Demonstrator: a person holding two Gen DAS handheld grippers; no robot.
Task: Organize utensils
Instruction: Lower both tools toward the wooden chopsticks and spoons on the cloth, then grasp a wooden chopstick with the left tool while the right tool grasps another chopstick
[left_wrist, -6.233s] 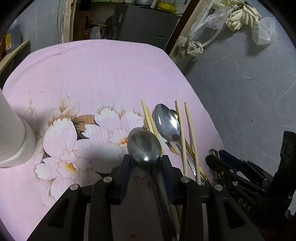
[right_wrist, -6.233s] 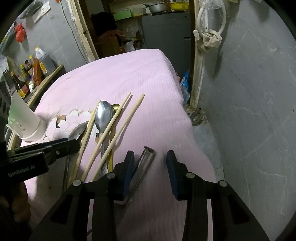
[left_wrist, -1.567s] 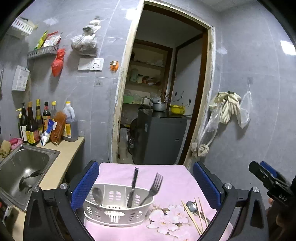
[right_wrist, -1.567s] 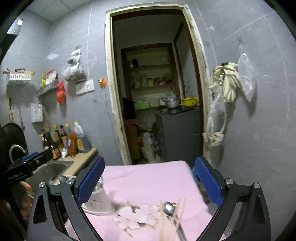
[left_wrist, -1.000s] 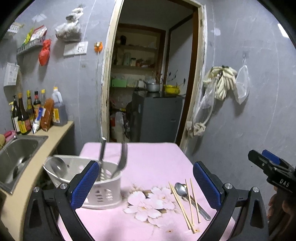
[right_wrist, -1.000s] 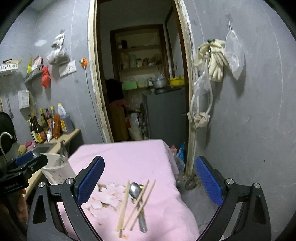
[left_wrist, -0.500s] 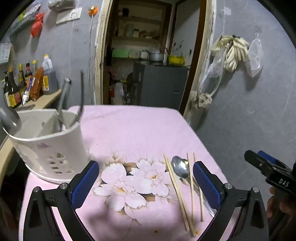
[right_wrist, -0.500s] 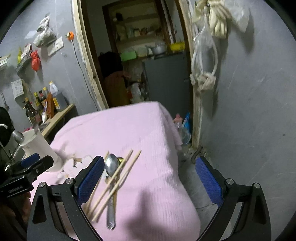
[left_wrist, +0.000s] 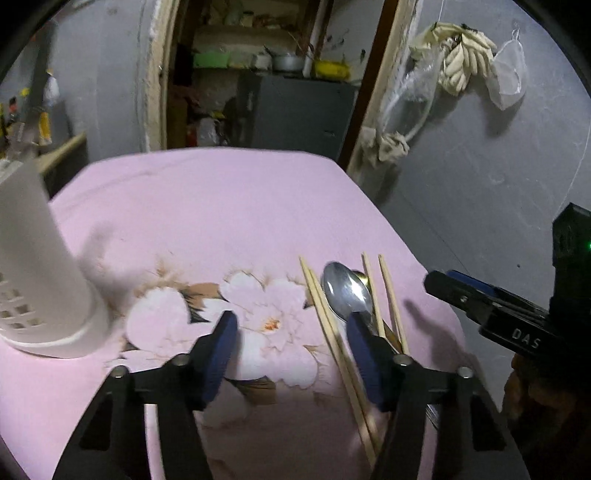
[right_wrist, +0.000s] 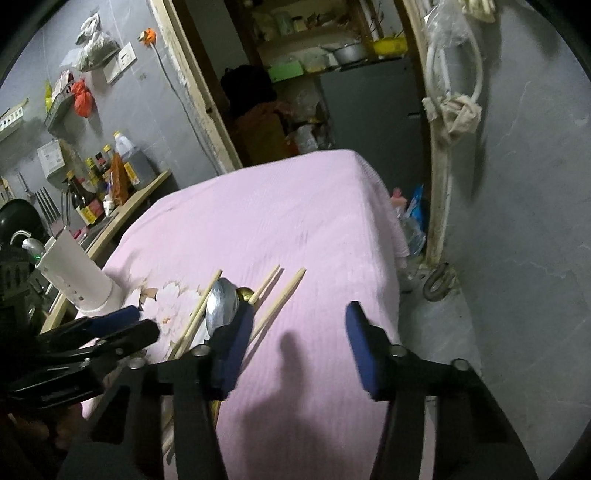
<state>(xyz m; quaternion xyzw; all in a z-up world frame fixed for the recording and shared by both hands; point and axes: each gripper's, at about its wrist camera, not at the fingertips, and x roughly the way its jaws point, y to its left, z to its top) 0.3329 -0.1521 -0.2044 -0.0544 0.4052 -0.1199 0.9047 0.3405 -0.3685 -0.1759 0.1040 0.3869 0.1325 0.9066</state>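
A steel spoon (left_wrist: 347, 295) lies on the pink flowered cloth (left_wrist: 221, 206) among several wooden chopsticks (left_wrist: 334, 332). My left gripper (left_wrist: 290, 325) is open and empty, low over the cloth, its right finger beside the spoon's neck. The white utensil holder (left_wrist: 40, 280) stands at the left. In the right wrist view the spoon (right_wrist: 221, 304) and chopsticks (right_wrist: 280, 299) lie by my open, empty right gripper (right_wrist: 301, 321), whose left finger is next to the spoon. The holder (right_wrist: 74, 277) holds a fork and a spoon.
The cloth-covered table drops off at its right edge (right_wrist: 391, 258) to a grey floor and wall. A counter with bottles (right_wrist: 110, 177) and a sink lies to the left. An open doorway (left_wrist: 258, 92) is behind the table.
Both grippers have dropped and tilted down toward the table and narrowed their opening. The spoon and chopsticks now sit close to the fingertips. The holder has slid to the left edge of the left wrist view.
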